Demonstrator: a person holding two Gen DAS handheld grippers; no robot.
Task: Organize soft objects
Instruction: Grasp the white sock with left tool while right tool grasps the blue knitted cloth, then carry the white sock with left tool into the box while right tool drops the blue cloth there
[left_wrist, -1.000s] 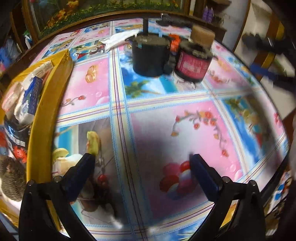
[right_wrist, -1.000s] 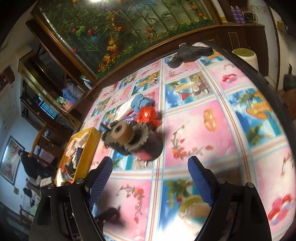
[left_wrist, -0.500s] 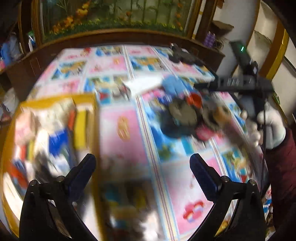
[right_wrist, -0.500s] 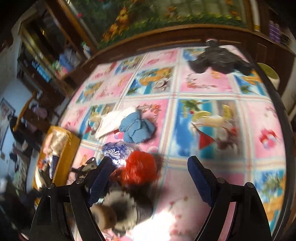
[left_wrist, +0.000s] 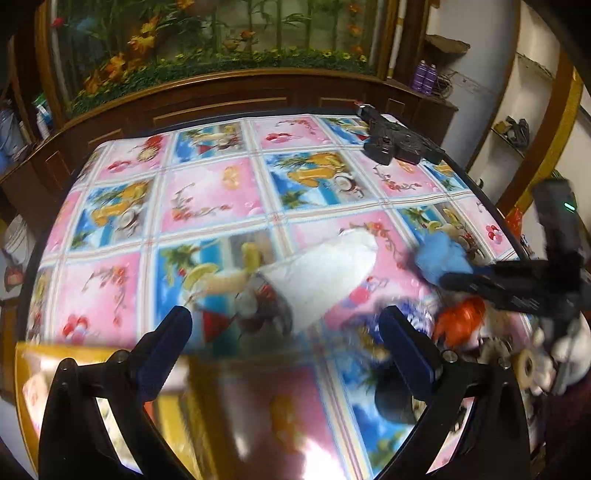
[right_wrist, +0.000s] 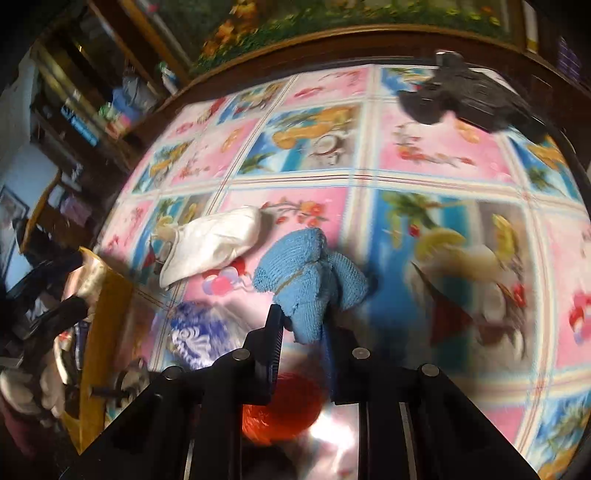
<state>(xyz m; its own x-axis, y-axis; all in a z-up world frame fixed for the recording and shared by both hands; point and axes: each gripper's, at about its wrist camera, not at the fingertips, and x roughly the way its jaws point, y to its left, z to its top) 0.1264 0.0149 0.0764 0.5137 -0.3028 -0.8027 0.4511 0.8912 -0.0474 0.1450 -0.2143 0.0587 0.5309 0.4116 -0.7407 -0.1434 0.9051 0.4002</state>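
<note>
A blue knitted cloth (right_wrist: 310, 273) lies on the patterned table, and my right gripper (right_wrist: 303, 332) is shut on its near edge. The cloth also shows in the left wrist view (left_wrist: 441, 260) under the right gripper's fingers. A white cloth (right_wrist: 212, 243) lies to its left and shows in the left wrist view (left_wrist: 325, 275) too. A red fluffy object (right_wrist: 282, 408) and a blue-white patterned object (right_wrist: 197, 334) lie close below. My left gripper (left_wrist: 284, 343) is open and empty above the table, near the white cloth.
A yellow box (right_wrist: 105, 343) with several items stands at the table's left; its rim shows in the left wrist view (left_wrist: 92, 354). A black device (left_wrist: 399, 142) lies at the far right corner. A wooden cabinet stands behind the table. Dark round containers (left_wrist: 391, 400) sit near my left gripper.
My right gripper has moved forward and shut on the blue cloth. My left gripper has swung from the yellow box toward the white cloth, staying open.
</note>
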